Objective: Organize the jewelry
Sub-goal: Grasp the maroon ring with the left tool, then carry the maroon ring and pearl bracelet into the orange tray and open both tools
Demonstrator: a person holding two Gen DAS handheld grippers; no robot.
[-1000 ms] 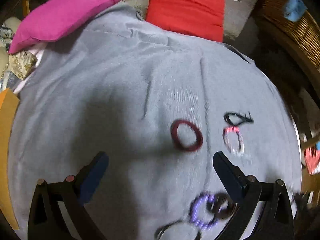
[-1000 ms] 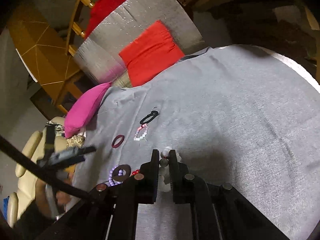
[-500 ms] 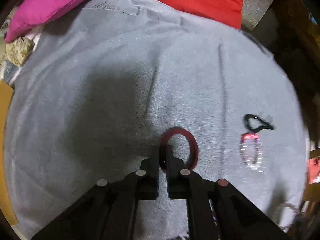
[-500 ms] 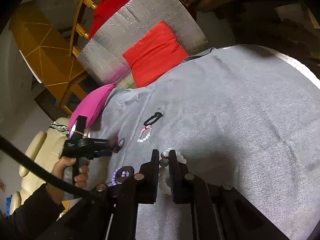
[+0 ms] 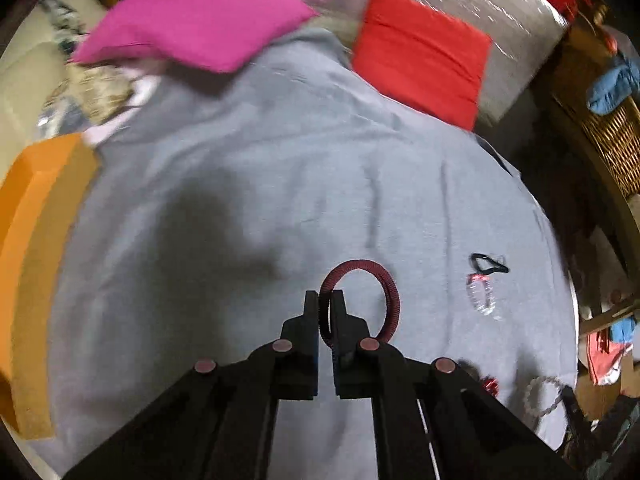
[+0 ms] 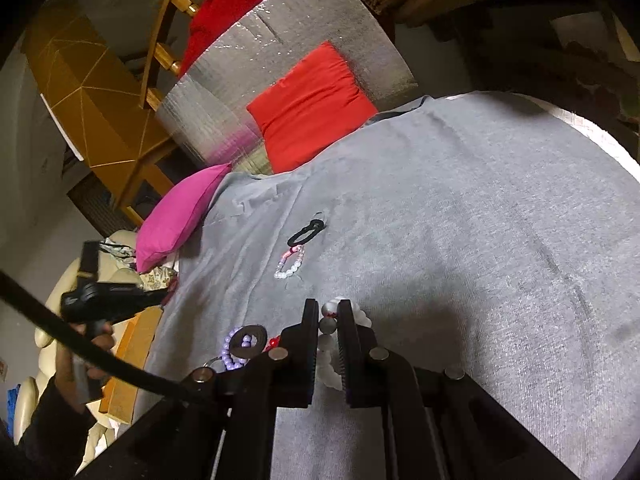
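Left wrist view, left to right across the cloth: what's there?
Orange block → left gripper shut on the dark red ring → black hair tie above a clear bead bracelet → white bead bracelet.

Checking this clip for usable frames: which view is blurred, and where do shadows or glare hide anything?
Left wrist view: motion blur smears the magenta cushion and clear beaded bracelet; the dark red ring-shaped hair tie in the left gripper stays sharp. Right wrist view: sharp overall; a shadow darkens the grey cloth beside the right gripper; the silver foil-faced mat glints.
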